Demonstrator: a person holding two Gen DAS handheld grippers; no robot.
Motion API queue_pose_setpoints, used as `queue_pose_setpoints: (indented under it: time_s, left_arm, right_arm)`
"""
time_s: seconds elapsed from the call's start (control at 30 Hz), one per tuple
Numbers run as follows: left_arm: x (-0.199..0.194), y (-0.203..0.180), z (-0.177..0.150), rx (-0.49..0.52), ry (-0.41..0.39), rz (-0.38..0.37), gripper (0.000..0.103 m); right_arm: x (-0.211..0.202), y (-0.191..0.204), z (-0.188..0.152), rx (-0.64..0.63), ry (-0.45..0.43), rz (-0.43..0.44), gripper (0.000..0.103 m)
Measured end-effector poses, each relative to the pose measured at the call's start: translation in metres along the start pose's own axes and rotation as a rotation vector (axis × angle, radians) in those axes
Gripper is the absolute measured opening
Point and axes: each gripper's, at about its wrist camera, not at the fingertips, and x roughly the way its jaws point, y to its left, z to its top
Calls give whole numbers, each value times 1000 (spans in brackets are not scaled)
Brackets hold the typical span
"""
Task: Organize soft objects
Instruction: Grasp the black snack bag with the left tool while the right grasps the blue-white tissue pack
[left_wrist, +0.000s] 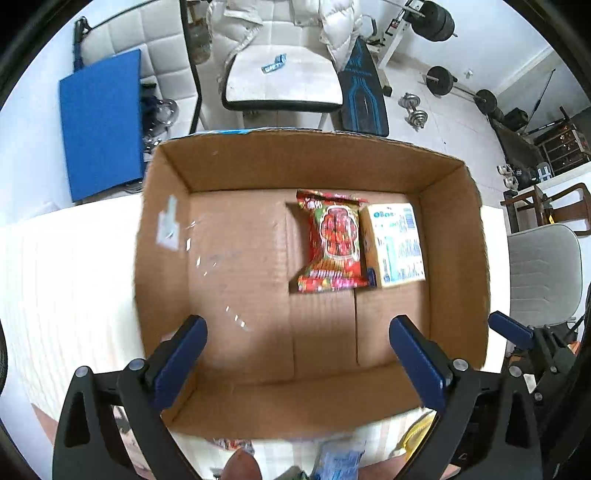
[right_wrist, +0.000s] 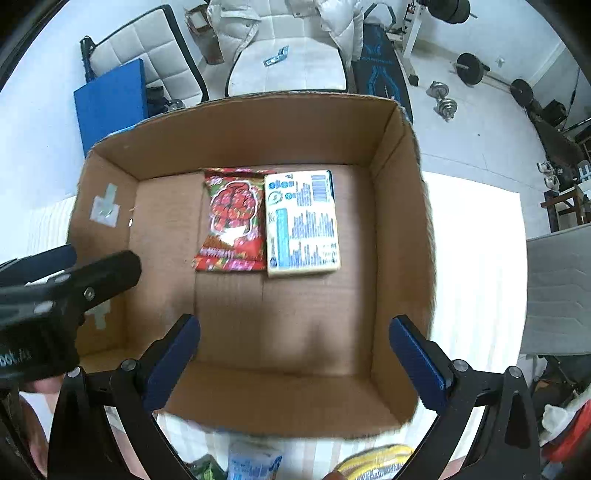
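Grippers, both of them, hung over the near wall of the box (left_wrist: 303, 162) with nothing between their blue pads. The left gripper (left_wrist: 297, 354) was spread wide above the box's near-left part, and the right gripper (right_wrist: 293, 354) was equally wide above its near-right part; in the right wrist view the left one's black body showed at the box's left wall.

Inside the box, toward its far wall and right of centre, lay a red packet (left_wrist: 332, 242) printed with red fruit. A pale carton (left_wrist: 393, 245) with blue print lay flat just to its right, the two side by side and touching or nearly so along their long edges. The rest of the box floor was bare cardboard, with a grey tape patch (right_wrist: 105, 208) on the left wall.

The box sat on a white counter (left_wrist: 66, 277). Near the box's front wall, at the lower edge of both views, soft packs were partly visible: a pale blue-white one (right_wrist: 253, 461) and a yellow one (right_wrist: 380, 458), both blurred. Beyond the box's far wall stood a white chair (left_wrist: 284, 79), a blue mat (left_wrist: 101, 125), and dumbbells (left_wrist: 413, 109) on the floor.
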Motion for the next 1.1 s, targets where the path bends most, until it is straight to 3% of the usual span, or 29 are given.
queue_pose_setpoints:
  time_s: [0.27, 0.4, 0.5, 0.57, 0.67, 0.73, 0.8, 0.83, 0.97, 1.1]
  left_arm:
    - [-72, -13, -25, 6, -128, 59, 101]
    - [-112, -7, -61, -18, -188, 100, 101]
    - [-113, 18, -108, -79, -172, 147, 101]
    - [-98, 38, -141, -131, -131, 183, 101]
    - [-51, 72, -195, -215, 9, 184, 101]
    - [-19, 87, -222, -257, 97, 185, 91]
    - [20, 96, -249, -292, 184, 192, 72]
    - [35, 100, -259, -306, 217, 190, 70]
    - [83, 107, -290, -326, 321, 160, 70]
    - [110, 103, -304, -311, 376, 142, 73]
  right_arm:
    - [-70, 10, -36, 4, -88, 88, 103]
    - [-103, 9, -71, -12, -138, 104, 103]
    - [-92, 6, -116, -16, -77, 154, 103]
    - [-68, 5, -142, 1, 4, 185, 103]
    - [-14, 4, -181, 53, 162, 255, 103]
    - [23, 8, -204, 65, 248, 264, 103]
    - [46, 11, -219, 71, 285, 253, 103]
    - [58, 14, -225, 66, 302, 247, 103]
    - [95, 29, -238, 48, 339, 219, 101]
    - [112, 39, -243, 41, 363, 207, 101]
